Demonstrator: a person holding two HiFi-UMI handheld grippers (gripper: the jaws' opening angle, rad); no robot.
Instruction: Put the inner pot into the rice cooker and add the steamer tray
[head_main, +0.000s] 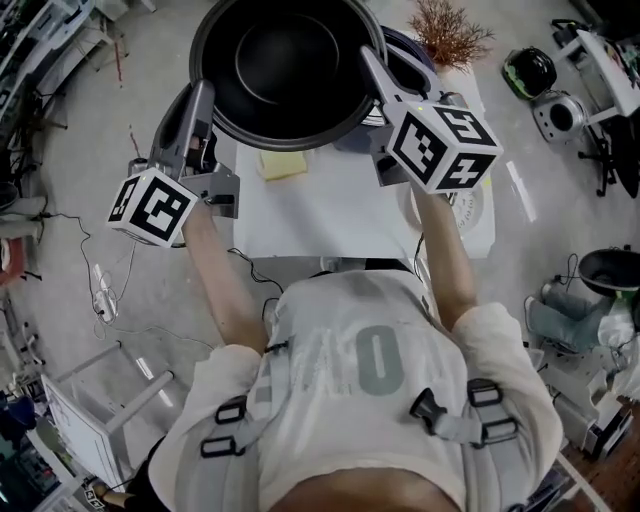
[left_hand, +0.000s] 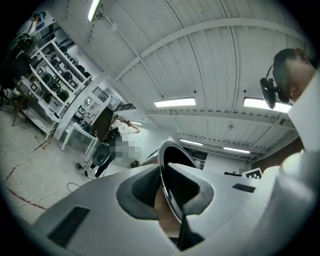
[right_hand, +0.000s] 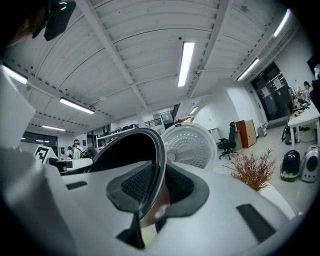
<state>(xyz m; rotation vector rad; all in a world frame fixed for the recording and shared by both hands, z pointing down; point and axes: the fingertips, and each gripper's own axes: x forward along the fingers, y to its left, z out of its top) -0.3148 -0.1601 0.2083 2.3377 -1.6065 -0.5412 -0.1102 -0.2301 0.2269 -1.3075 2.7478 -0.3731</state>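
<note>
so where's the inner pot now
Top centre of the head view: the inner pot is held above the white table, its rim pinched by the left gripper and right gripper on opposite sides.

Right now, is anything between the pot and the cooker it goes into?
Nothing visible. The pot is held above the table; the cooker sits just beyond it, lid up. The pot hides most of its opening, though.

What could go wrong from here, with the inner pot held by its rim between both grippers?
The left gripper and right gripper each pinch only the thin rim of the inner pot; if one grip slackens, it may slip or tilt. The pot hides much of the rice cooker in the head view, so lowering could land off-centre or knock the open lid.
</note>
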